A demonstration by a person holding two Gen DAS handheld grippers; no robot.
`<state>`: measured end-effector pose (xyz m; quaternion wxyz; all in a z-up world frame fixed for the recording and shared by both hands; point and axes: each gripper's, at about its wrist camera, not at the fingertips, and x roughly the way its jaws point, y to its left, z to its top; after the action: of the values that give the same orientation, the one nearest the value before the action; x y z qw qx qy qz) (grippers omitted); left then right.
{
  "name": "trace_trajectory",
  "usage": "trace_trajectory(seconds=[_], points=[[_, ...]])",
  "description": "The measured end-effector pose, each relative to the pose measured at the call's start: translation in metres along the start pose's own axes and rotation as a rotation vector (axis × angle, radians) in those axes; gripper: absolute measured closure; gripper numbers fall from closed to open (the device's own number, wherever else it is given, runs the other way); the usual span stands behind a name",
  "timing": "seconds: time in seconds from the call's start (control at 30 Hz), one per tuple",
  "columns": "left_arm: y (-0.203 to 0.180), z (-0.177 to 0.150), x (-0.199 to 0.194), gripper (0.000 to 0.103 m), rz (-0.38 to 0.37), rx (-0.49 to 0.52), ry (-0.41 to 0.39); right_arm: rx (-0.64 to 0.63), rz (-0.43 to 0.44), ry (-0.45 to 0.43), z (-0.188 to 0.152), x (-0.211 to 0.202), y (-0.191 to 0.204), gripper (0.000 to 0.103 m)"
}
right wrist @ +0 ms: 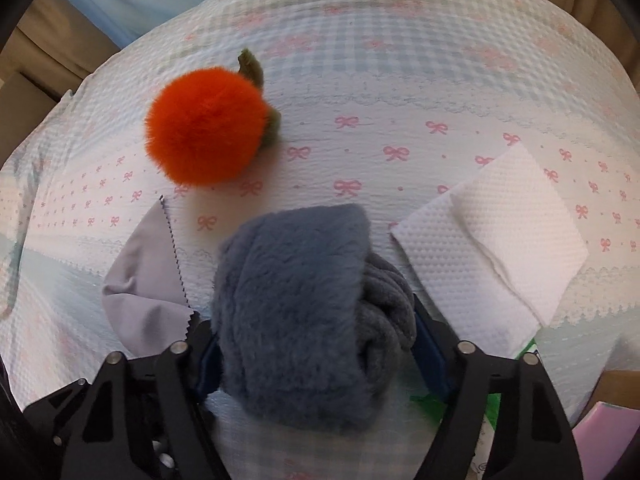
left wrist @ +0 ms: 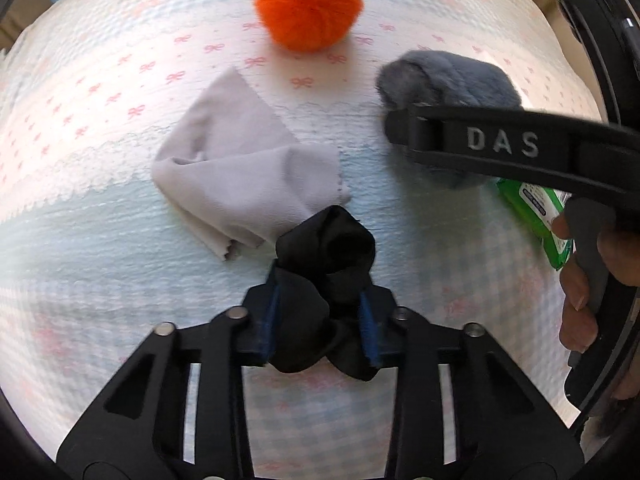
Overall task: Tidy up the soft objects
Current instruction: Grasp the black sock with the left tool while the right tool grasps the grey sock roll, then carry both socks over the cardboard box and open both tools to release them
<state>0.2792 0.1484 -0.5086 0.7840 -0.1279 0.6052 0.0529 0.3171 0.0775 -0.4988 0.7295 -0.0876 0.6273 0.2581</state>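
My left gripper (left wrist: 320, 316) points down at the bedcover, shut on a crumpled black fabric piece (left wrist: 332, 256) that bulges up between its blue pads. My right gripper (right wrist: 320, 360) has its pads pressed on both sides of a thick grey-blue plush bundle (right wrist: 296, 300). That bundle (left wrist: 448, 76) also shows in the left wrist view, behind a black finger (left wrist: 500, 144) of the right gripper. A fluffy orange pompom (right wrist: 206, 126) with green leaves lies beyond the bundle. A pale grey cloth (left wrist: 240, 160) lies loose between the two grippers.
A white embossed paper towel (right wrist: 492, 240) lies right of the plush bundle. A green packet (left wrist: 532, 212) sits under the right gripper, beside the person's hand (left wrist: 580, 300). The bow-patterned bedcover (left wrist: 100, 240) spreads left, and its edge curves off at the far side.
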Motion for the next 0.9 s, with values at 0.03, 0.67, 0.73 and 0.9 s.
trace_trajectory(seconds=[0.03,0.67,0.73,0.9], points=[[0.002,0.001,-0.001,0.08,-0.003,0.002,0.0,-0.003,-0.006,-0.002,-0.001,-0.001,0.002,0.035],[0.025,-0.012,-0.131,0.083,-0.026,0.045,-0.147,0.088,-0.07,-0.151,-0.035,-0.13,0.017,0.042],[0.031,-0.011,-0.153,0.083,-0.029,0.059,-0.166,0.114,-0.072,-0.177,-0.044,-0.157,0.022,0.042],[0.03,-0.018,-0.22,0.083,-0.069,0.087,-0.227,0.161,-0.082,-0.245,-0.06,-0.221,0.039,0.042]])
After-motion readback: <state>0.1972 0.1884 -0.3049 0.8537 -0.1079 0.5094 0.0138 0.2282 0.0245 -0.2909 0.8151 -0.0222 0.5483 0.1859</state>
